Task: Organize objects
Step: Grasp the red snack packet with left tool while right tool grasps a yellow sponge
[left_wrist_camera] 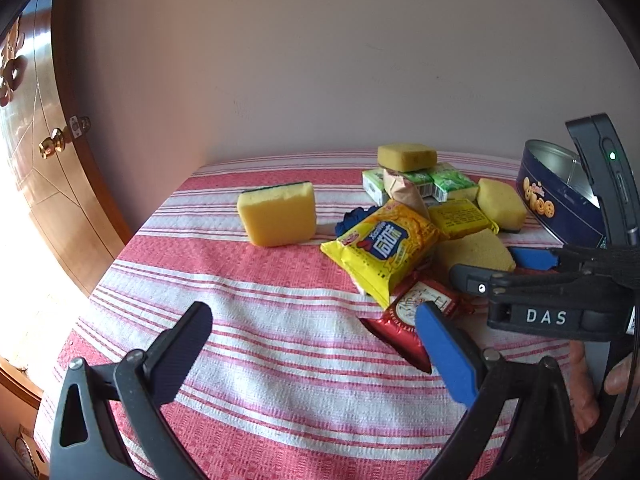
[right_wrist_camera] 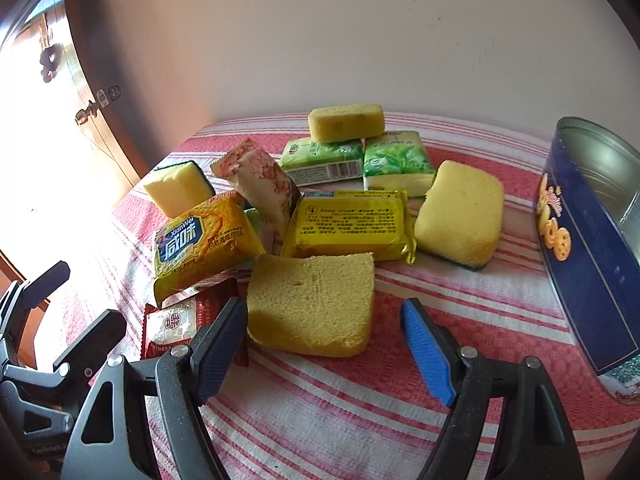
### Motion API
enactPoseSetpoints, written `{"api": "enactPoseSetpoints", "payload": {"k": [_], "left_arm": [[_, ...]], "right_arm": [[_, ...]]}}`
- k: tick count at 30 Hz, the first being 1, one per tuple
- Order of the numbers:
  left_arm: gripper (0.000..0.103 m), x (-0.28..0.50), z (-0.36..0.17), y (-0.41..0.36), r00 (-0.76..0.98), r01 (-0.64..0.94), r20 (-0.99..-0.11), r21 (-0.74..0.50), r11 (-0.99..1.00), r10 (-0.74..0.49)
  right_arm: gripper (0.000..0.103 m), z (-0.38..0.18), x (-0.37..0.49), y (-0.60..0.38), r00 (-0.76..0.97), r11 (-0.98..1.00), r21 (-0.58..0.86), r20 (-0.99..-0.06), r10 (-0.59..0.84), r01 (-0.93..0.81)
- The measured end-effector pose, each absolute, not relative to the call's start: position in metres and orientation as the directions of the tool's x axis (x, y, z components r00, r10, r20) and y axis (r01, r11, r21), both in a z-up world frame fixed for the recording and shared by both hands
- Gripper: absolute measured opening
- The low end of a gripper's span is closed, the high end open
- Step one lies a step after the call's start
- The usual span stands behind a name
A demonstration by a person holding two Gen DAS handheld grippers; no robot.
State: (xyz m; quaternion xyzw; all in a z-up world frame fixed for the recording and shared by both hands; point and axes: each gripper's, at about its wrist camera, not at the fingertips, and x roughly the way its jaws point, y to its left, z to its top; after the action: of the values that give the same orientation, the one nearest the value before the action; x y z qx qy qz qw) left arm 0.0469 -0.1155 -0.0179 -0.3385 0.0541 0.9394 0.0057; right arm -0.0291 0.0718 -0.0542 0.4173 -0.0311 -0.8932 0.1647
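Two tools stand apart, and we judge the sponge (right_wrist_camera: 312, 304) lying on the striped surface (right_wrist_camera: 460, 304) between our right tool (right_wrist_camera: 324, 340) fingers soft and light, best pinched across its sides; our left tool (left_wrist_camera: 316, 344) hangs empty.

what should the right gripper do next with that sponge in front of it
Probably ease forward and close on it. The right gripper is open around the near sponge, left pad at its edge, right pad clear. The open blue tin stands nearby.
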Motion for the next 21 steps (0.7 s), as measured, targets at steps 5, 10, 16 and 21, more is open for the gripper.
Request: {"api": "enactPoseSetpoints", "payload": {"k": [5,10,16,21], "left_arm": [[0.103,0.038,-0.025,-0.100,-0.742,-0.107,-0.671,0.094,-0.990,0.016],[0.102,0.024,-0.034,-0.083,-0.694,-0.158,-0.717,0.060,-0.986,0.068],[0.091,0.003,-0.053,-0.072,-0.604,-0.179,-0.793,0.037,-0.983,0.080],[0.074,-0.001,-0.053,-0.071,-0.601,-0.169,-0.791,-0.013,-0.986,0.113]], "right_arm": [[0.060,-0.055,-0.025,0.075,-0.594,-0.937,0.199,-0.730,-0.338,0.288],[0.058,-0.042,-0.012,0.099,-0.639,-0.944,0.181,-0.699,-0.320,0.275],[0.058,-0.016,-0.004,0.126,-0.727,-0.959,0.163,-0.627,-0.281,0.230],[0.058,-0.014,-0.001,0.126,-0.737,-0.963,0.151,-0.620,-0.269,0.224]]}}
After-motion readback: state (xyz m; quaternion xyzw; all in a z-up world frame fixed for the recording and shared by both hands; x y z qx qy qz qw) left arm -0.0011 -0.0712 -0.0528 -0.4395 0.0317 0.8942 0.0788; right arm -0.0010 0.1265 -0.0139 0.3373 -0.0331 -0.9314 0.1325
